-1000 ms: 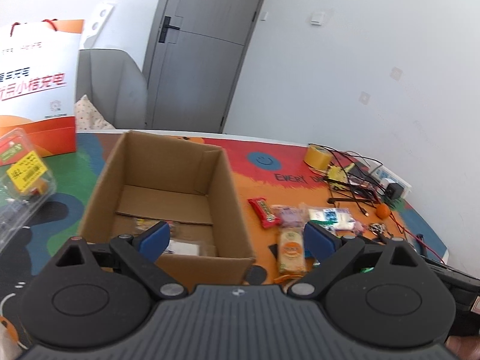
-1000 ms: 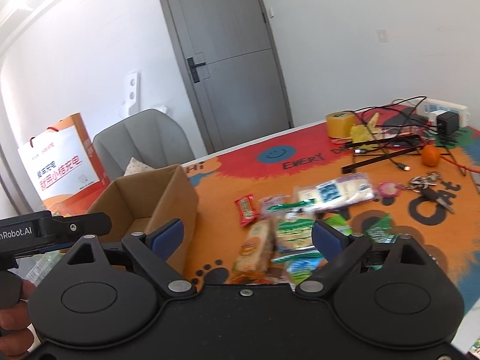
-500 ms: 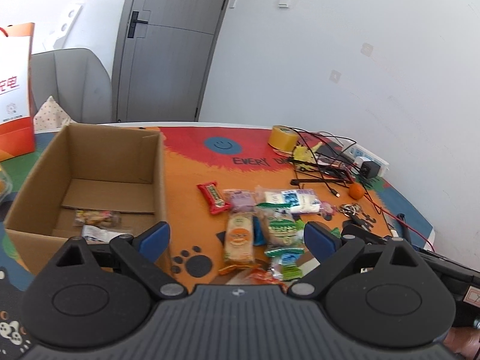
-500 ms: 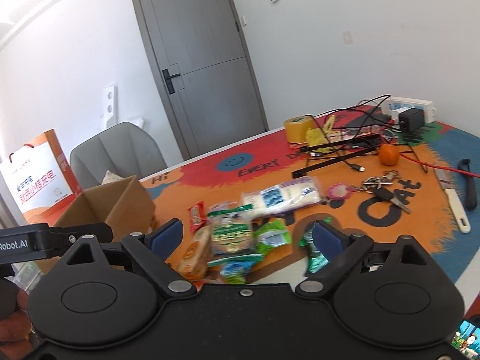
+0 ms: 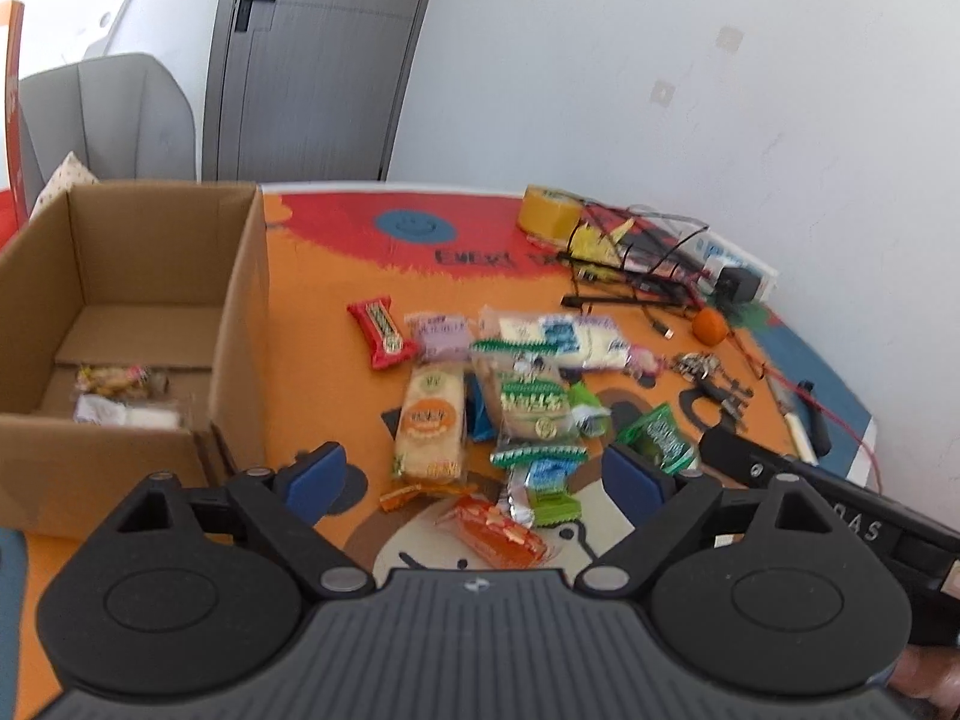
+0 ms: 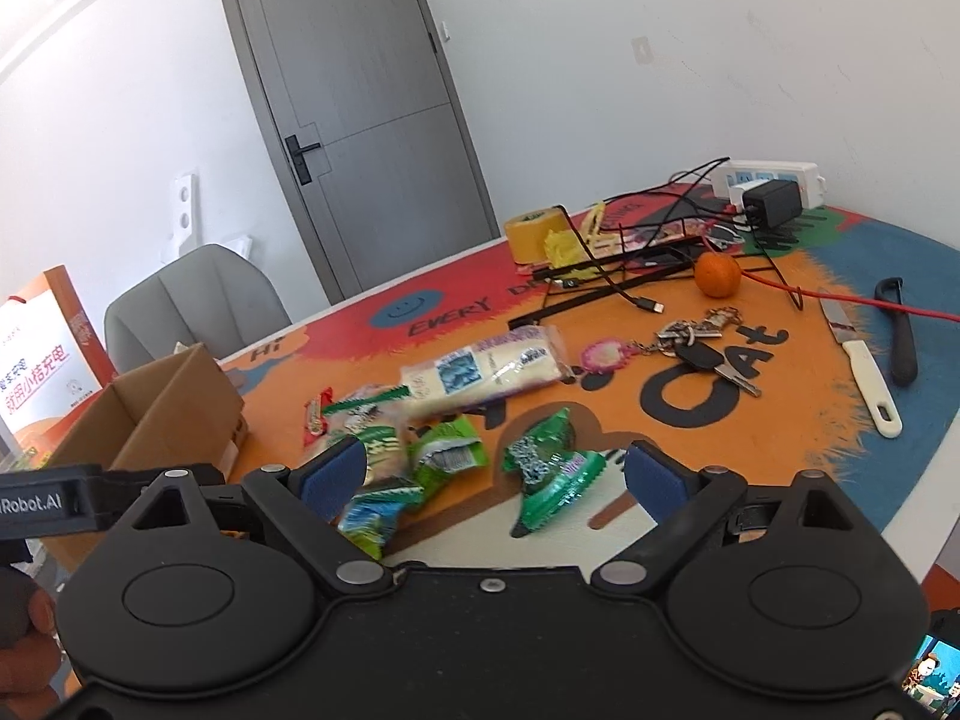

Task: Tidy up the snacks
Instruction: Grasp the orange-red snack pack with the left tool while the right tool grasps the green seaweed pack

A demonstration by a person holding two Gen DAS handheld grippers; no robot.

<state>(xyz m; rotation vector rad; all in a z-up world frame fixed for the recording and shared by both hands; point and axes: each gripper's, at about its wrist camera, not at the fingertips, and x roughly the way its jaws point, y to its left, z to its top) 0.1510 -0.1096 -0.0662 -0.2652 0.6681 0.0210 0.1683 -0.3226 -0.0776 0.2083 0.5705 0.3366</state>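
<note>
A pile of snack packets lies on the colourful table mat: a red bar (image 5: 381, 331), an orange cracker pack (image 5: 431, 425), a green-striped pack (image 5: 528, 405), a long white pack (image 5: 564, 339) and a small orange packet (image 5: 498, 534). An open cardboard box (image 5: 237, 324) at the left holds two packets (image 5: 120, 396). My left gripper (image 5: 474, 477) is open and empty above the near end of the pile. My right gripper (image 6: 495, 471) is open and empty over a green packet (image 6: 549, 462). The box also shows in the right wrist view (image 6: 180, 402).
Behind the snacks lie a yellow tape roll (image 6: 531, 231), tangled cables and a power strip (image 6: 774, 177), an orange fruit (image 6: 717, 275), keys (image 6: 702, 348), a white-handled knife (image 6: 864, 366) and a black tool (image 6: 897, 330). A grey chair (image 6: 192, 300) and an orange paper bag (image 6: 42, 354) stand beyond the table.
Both grippers have swung right, away from the box, and come down closer over the snack pile. Both stay open and empty.
</note>
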